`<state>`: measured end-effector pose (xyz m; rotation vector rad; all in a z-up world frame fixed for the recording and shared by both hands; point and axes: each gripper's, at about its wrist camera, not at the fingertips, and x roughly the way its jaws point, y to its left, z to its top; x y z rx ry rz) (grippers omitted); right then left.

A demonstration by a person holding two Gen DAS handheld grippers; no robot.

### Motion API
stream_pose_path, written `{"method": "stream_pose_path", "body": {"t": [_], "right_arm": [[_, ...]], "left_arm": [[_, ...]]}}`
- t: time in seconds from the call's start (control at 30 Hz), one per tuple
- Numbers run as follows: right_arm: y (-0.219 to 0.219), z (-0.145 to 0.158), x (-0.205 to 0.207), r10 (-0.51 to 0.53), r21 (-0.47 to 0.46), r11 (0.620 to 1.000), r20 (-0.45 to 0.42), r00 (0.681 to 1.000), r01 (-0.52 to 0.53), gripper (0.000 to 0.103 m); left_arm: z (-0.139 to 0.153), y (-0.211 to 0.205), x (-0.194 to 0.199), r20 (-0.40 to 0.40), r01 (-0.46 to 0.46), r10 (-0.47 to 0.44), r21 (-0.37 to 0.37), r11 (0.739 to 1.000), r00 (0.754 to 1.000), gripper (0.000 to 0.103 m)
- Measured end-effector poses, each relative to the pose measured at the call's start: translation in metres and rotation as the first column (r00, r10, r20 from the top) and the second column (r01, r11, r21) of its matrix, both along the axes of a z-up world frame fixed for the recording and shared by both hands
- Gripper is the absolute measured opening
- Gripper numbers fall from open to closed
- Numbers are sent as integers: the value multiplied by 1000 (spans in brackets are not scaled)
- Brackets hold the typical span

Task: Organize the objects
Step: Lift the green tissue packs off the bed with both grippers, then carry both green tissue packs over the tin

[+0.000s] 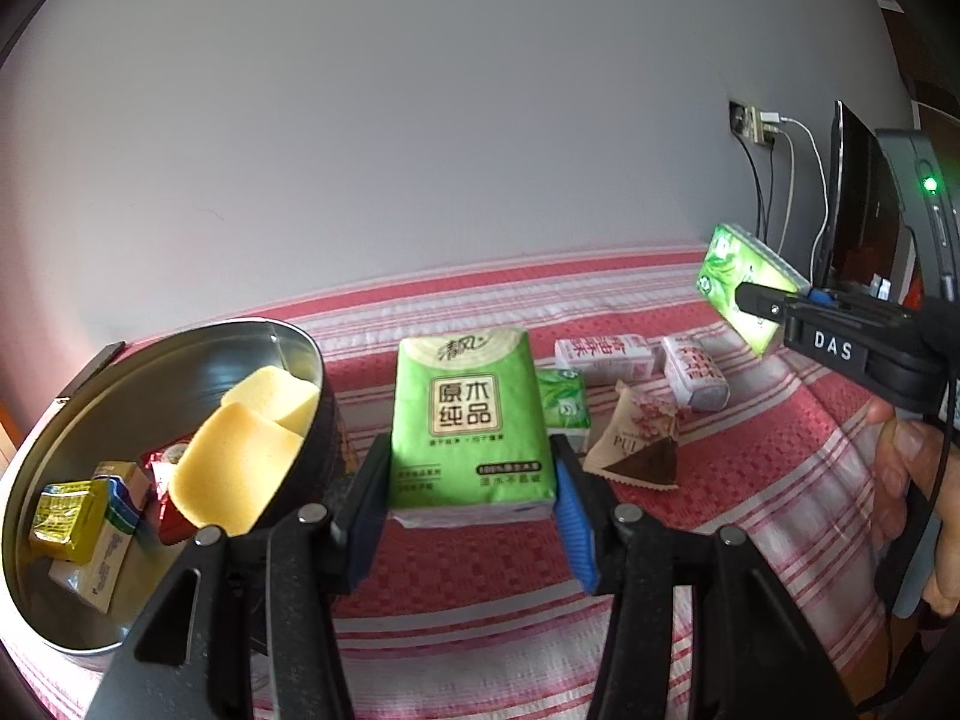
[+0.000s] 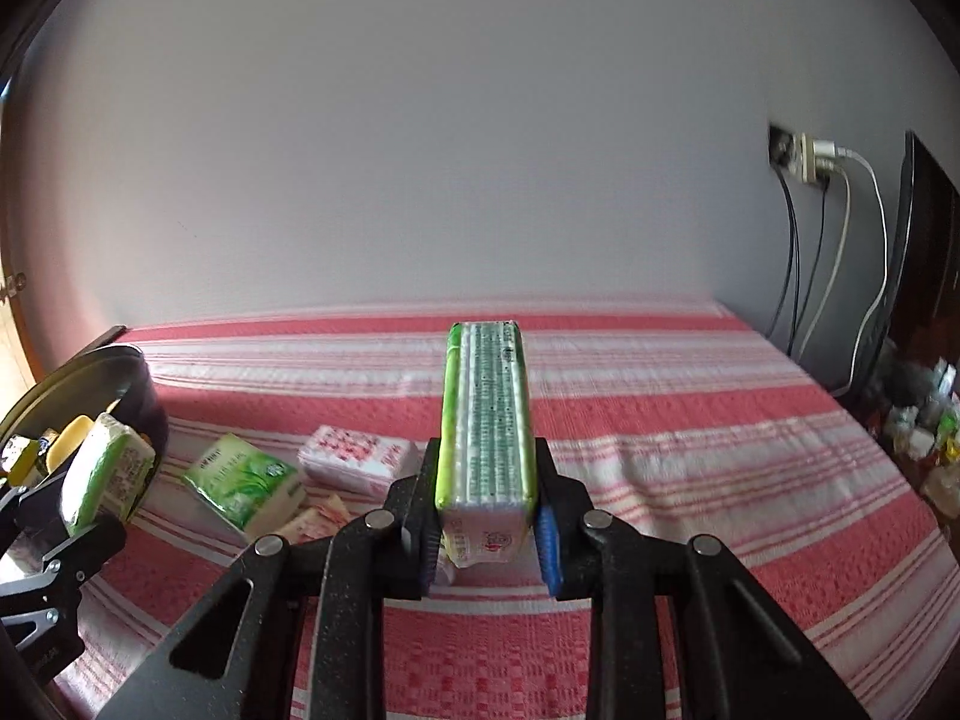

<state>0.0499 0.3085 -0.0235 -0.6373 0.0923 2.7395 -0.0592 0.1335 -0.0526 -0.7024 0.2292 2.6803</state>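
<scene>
The left tool point(image 1: 474, 495) hides the lower corners of the large green tissue pack point(image 1: 471, 426). A small green tissue pack point(image 1: 564, 405) sits partly behind it. In the metal bowl point(image 1: 72, 396), yellow sponges point(image 1: 240, 468) cover part of a red packet point(image 1: 165, 480). Clutter point(image 2: 924, 420) at the right wrist view's right edge is too blurred to identify.

light: soft daylight, maybe from left; fisheye edges dark; right view slightly blurred

A home bedroom. A bed under a red-and-white striped woven bedspread point(image 2: 660, 420) meets a plain grey wall point(image 2: 420, 150). At two o'clock, white chargers fill a wall socket point(image 2: 807, 159).
</scene>
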Motion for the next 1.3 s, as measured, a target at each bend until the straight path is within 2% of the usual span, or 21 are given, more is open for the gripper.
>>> {"method": "stream_pose_path", "body": {"t": [0.2, 0.4, 0.67, 0.97, 1.3], "right_arm": [[-5, 4, 6, 12, 33, 999, -50, 999, -11, 28], [-22, 7, 4, 66, 40, 997, -63, 996, -63, 28], [-58, 33, 5, 163, 79, 985, -93, 982, -156, 28], [-98, 56, -13, 280, 87, 958, -102, 955, -272, 28], [-146, 60, -39, 391, 89, 919, -80, 917, -384, 28]], "left_arm": [[4, -5, 6, -54, -41, 42, 23, 999, 998, 50], [13, -15, 13, -67, -52, 57, 65, 997, 996, 50], [41, -45, 29, -132, -74, 91, 134, 988, 987, 50], [59, -92, 24, -139, -166, 193, 182, 969, 971, 50], [50, -140, 10, -93, -272, 291, 177, 946, 952, 50]]}}
